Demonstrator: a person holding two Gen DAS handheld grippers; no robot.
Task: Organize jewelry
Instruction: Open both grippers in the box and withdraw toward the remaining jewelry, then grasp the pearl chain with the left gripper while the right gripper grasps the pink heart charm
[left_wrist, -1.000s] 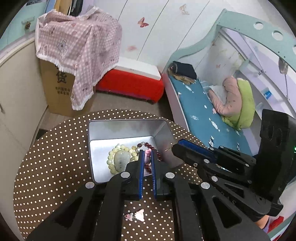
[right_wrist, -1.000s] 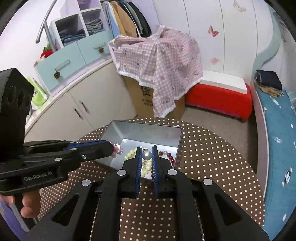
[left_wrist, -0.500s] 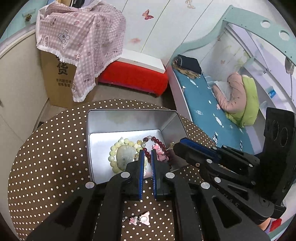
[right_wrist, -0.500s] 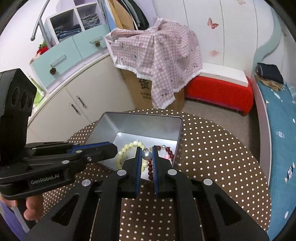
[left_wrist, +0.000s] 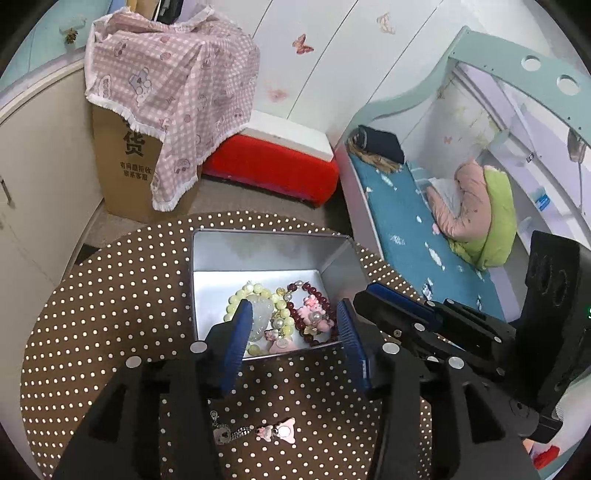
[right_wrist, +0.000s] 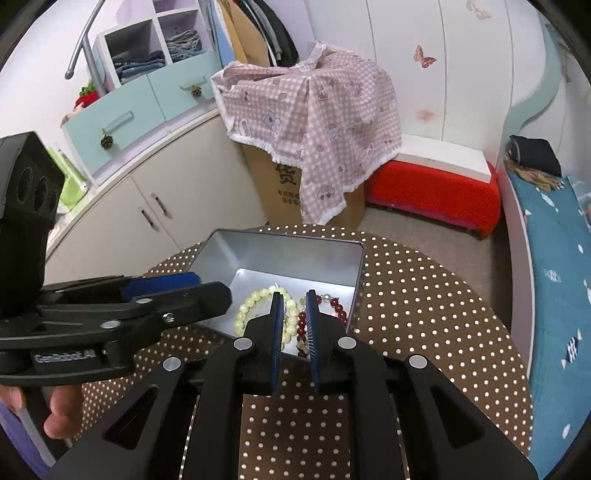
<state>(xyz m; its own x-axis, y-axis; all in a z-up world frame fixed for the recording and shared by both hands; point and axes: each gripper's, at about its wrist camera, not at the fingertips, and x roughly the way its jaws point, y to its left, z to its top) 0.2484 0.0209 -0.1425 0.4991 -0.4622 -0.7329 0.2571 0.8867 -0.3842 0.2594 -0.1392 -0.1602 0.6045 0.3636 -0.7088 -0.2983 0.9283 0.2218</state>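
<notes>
Two tools over the tin (left_wrist: 258, 254): "GenRobot.AI"-marked left tool (left_wrist: 291, 314) opening, empty; right tool (right_wrist: 295, 299) barely parted, opening, empty.

Matt silver metal tin (left_wrist: 258, 247), glossy beads (left_wrist: 243, 295), dotted brown tablecloth (left_wrist: 110, 314)

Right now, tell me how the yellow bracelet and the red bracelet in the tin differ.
The yellow bracelet has pale, yellow-green beads; the red bracelet has dark, wine-red ones. The yellow bracelet rings a pale carved stone, while the red bracelet has pink charms on it. In the left wrist view the yellow bracelet lies left of the red bracelet. Both are beaded loops lying flat in the tin, touching side by side.
</notes>
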